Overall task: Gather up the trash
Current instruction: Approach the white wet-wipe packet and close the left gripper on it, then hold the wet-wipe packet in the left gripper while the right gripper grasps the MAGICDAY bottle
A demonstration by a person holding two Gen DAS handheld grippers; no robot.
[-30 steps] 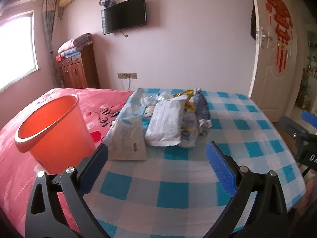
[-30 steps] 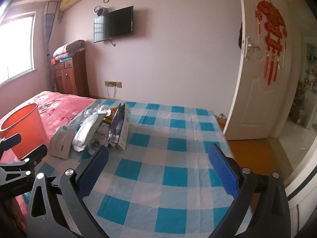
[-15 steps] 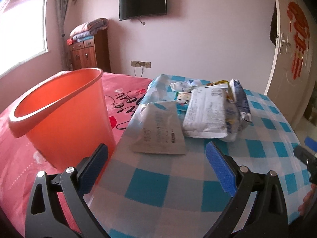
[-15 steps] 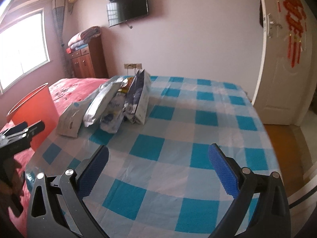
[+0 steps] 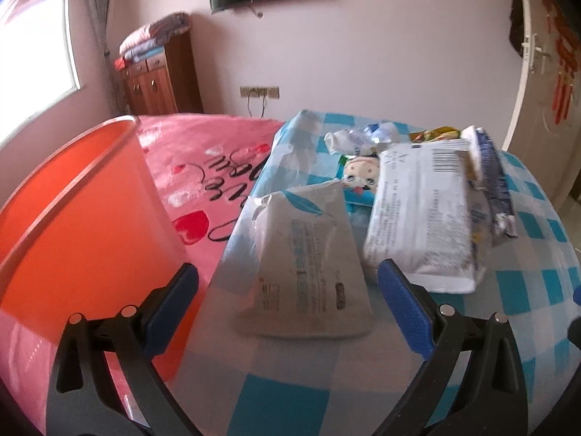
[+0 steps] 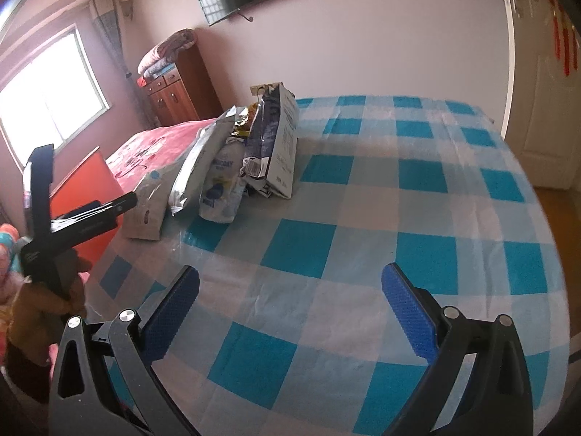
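Note:
Several empty packets lie in a pile on the blue-checked cloth (image 5: 326, 381). Nearest is a flat white pouch with blue print (image 5: 308, 265), also in the right wrist view (image 6: 147, 200). Beside it lies a larger white wrapper (image 5: 421, 218), then a dark blue-and-white bag (image 6: 279, 145) standing on edge. My left gripper (image 5: 288, 301) is open and empty, its jaws either side of the white pouch's near end, just short of it. My right gripper (image 6: 290, 312) is open and empty over bare cloth, well short of the pile. An orange bucket (image 5: 72, 225) stands to the left.
The checked cloth (image 6: 399, 218) covers the right part of a bed with a pink sheet (image 5: 207, 167). A wooden cabinet (image 5: 159, 80) stands at the far wall, a white door (image 6: 544, 109) at the right. The left gripper's body (image 6: 65, 218) shows in the right wrist view.
My left gripper has moved forward and down toward the white pouch, which now looms large between its jaws. My right gripper has moved closer over the cloth. Both stayed open.

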